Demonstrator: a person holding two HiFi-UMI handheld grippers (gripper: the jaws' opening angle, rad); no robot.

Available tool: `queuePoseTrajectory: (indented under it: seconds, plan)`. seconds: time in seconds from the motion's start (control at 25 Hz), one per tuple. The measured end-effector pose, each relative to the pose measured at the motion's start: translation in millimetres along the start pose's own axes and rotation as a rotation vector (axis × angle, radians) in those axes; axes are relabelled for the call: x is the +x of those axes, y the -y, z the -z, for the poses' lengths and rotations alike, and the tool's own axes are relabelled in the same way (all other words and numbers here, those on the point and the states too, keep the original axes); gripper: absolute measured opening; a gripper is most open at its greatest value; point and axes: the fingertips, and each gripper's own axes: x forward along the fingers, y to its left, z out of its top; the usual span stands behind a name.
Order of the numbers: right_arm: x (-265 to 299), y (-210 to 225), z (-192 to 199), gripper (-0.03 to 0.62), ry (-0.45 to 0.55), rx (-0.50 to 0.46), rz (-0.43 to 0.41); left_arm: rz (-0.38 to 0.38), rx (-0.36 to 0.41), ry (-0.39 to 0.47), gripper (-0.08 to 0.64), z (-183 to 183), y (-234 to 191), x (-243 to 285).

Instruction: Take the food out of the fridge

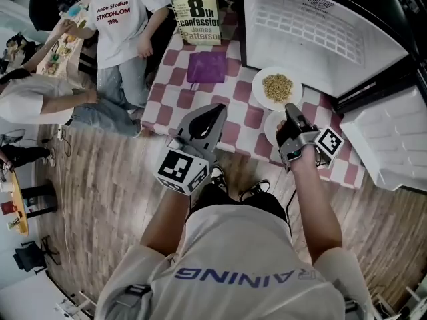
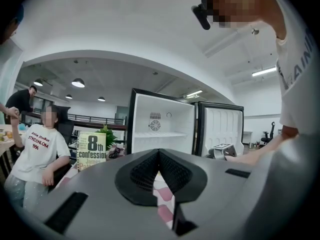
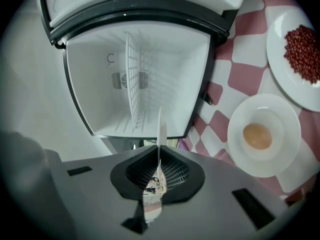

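Observation:
The small white fridge (image 1: 313, 25) (image 3: 150, 69) stands open on the checkered table (image 1: 233, 89), and I see no food on its wire shelf. A plate of small beans (image 1: 260, 95) (image 3: 274, 39) sits in front of it. Nearer lies a white dish (image 1: 269, 127) (image 3: 237, 134) with a round tan piece of food. My right gripper (image 1: 290, 110) (image 3: 160, 151) hangs over that dish, rolled on its side, shut on a thin white strip (image 3: 160, 126) seen edge-on. My left gripper (image 1: 215, 110) (image 2: 159, 151) is shut with nothing in it, over the table's near edge.
The fridge door (image 1: 393, 139) swings out to the right. A book (image 1: 197, 19) stands at the table's far side beside a purple square (image 1: 205, 67). A seated person (image 1: 123, 25) and others are at the left over wooden floor (image 1: 100, 199).

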Motion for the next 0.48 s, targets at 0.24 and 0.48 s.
queuePoseTrajectory:
  seconds: [0.24,0.48]
  plan:
    - [30,8,55,0.029,-0.087,0.002,0.010,-0.033,-0.018,-0.006,0.006,6,-36,-29]
    - [60,35,101,0.029,-0.155,-0.014,0.067,-0.079,-0.043,-0.014,0.006,18,-73,-59]
